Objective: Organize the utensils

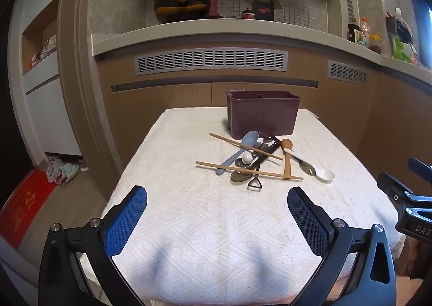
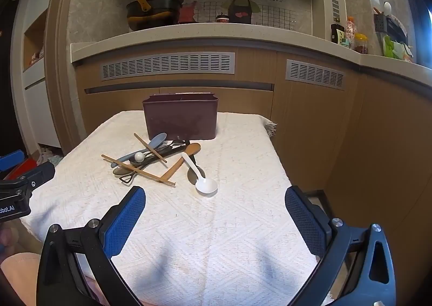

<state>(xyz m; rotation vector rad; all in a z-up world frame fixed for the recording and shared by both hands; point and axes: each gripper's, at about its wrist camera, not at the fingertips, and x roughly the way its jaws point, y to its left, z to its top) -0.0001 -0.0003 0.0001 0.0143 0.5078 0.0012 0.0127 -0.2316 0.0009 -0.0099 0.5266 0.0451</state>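
Note:
A dark brown two-compartment utensil holder stands at the far end of a small table covered by a white towel. In front of it lies a pile of utensils: a blue spoon, a wooden spoon, a white spoon, wooden chopsticks, and dark metal pieces. My left gripper is open and empty, short of the pile. My right gripper is open and empty, just short of the white spoon.
A kitchen counter with a black wok runs behind the table, with wooden cabinets below. Bottles and jars stand at the right. A red mat lies on the floor at left. The table edges drop off left and right.

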